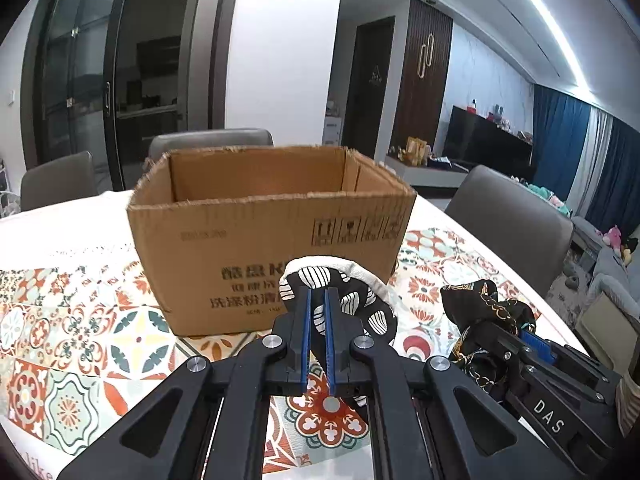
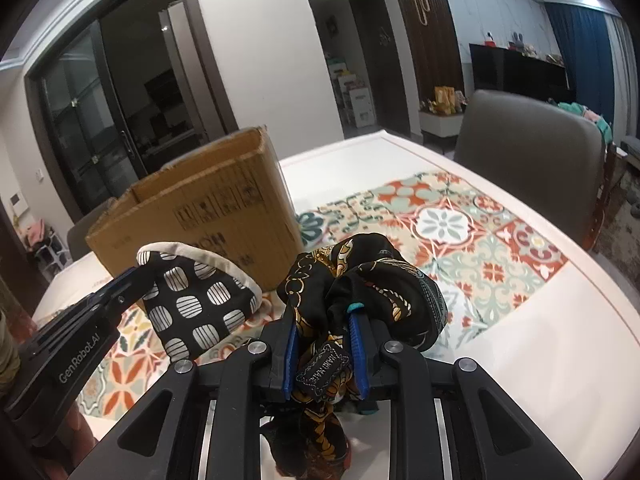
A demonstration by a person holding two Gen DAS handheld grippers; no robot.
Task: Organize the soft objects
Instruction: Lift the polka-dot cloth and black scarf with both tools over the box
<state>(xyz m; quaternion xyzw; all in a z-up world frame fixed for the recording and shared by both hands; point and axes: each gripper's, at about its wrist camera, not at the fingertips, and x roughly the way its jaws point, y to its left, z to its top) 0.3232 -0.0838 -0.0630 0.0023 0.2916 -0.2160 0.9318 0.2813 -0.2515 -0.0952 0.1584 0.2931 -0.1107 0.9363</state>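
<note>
We hold both soft things up in front of the open cardboard box (image 1: 272, 236) on the desk (image 2: 540, 344), ready to drop in. Left gripper (image 1: 317, 300) jaws pinch the spotted pouch (image 2: 196, 304); right gripper (image 2: 322, 316) jaws clamp the bunched scarf (image 2: 384, 280).

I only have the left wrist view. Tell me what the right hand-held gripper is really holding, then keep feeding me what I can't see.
Observer: The right hand-held gripper is shut on a bunched black scarf with a gold chain print.
Operator: Report any tag on it.
Observer: A dark fabric label hangs between the fingers.
Operator: Describe my own pouch from that side.
Observer: The black-and-white pouch has a cream rim and hangs off the table, held by the left hand-held gripper at one edge.
Operator: Locate the box.
Observer: The cardboard box stands behind both items, open on top.
</note>
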